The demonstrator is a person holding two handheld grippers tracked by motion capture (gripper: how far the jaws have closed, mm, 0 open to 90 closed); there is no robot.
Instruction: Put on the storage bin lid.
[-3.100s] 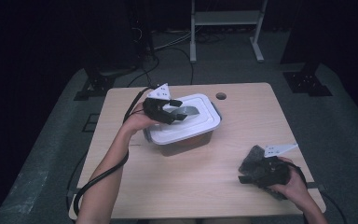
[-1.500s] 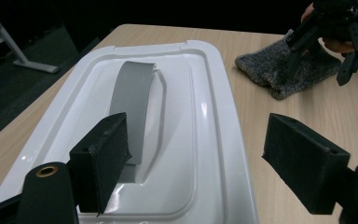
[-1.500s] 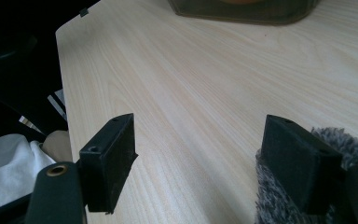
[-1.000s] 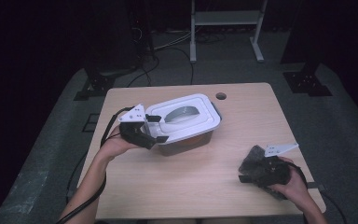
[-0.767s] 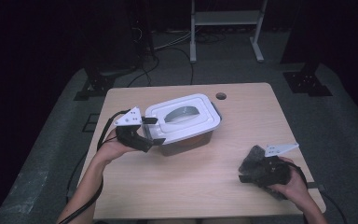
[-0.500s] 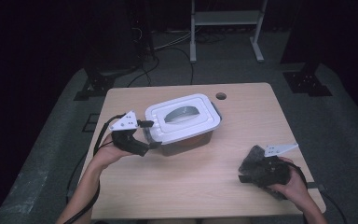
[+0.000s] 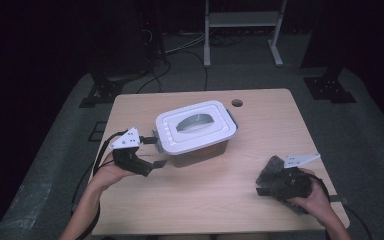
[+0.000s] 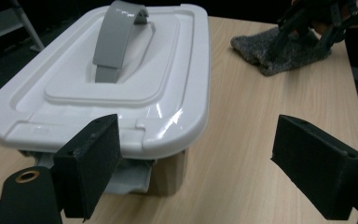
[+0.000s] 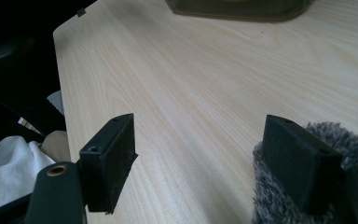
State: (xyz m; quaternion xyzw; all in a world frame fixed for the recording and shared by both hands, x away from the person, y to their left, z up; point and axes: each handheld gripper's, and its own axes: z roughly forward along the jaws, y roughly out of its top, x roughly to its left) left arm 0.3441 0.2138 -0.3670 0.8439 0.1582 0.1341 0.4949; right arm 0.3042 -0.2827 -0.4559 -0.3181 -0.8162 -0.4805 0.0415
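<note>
Wooden table [image 7: 205, 200] (round hole [image 7: 237, 103]); metal stand [image 7: 242, 20].

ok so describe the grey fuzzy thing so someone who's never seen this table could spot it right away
Start from the light wooden table and go to its near right corner, well away from the white lidded box in the middle. There the grey fuzzy cloth lies crumpled under the right gripper. It is the one soft, dark, woolly thing; the box is hard, smooth plastic.

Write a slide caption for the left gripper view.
Open left gripper faces the lidded white box; grey cloth lies beyond.
</note>
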